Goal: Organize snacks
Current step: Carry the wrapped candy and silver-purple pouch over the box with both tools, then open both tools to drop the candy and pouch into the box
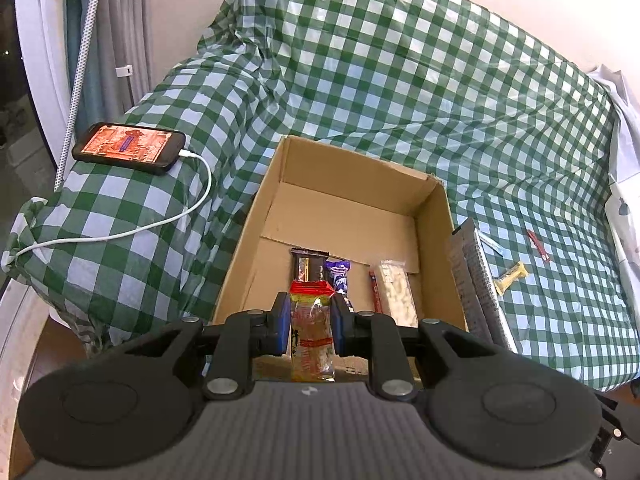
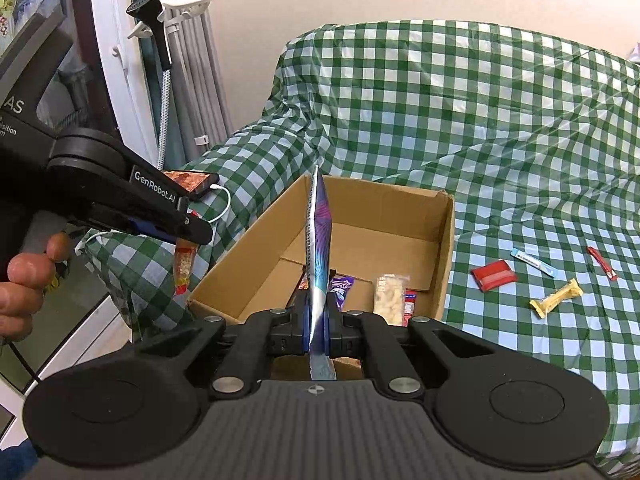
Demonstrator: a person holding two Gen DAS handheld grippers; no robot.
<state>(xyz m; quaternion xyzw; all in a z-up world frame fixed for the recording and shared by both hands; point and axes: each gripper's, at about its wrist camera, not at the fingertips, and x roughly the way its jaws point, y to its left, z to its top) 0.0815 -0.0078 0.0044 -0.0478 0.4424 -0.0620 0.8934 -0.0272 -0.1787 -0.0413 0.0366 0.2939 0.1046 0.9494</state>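
My left gripper (image 1: pixel 310 310) is shut on a clear snack packet with a red top (image 1: pixel 311 322), held just over the near end of the open cardboard box (image 1: pixel 352 164). The right wrist view shows the left gripper (image 2: pixel 192 236) at the left with the packet (image 2: pixel 185 266) hanging from it. My right gripper (image 2: pixel 318 320) is shut on a blue-purple foil packet (image 2: pixel 319 236), held edge-up above the box (image 2: pixel 446 240). Inside lie a dark bar (image 1: pixel 307 266), a purple packet (image 1: pixel 340 276), a thin red stick (image 1: pixel 374 292) and a white nut bar (image 1: pixel 398 294).
On the green checked cloth right of the box lie a red square packet (image 2: pixel 493 275), a blue stick (image 2: pixel 534 263), a red stick (image 2: pixel 602 263) and a yellow bar (image 2: pixel 556 298). A phone (image 1: pixel 128 146) on a white cable rests on the left armrest. A person's hand (image 2: pixel 24 280) shows at the left.
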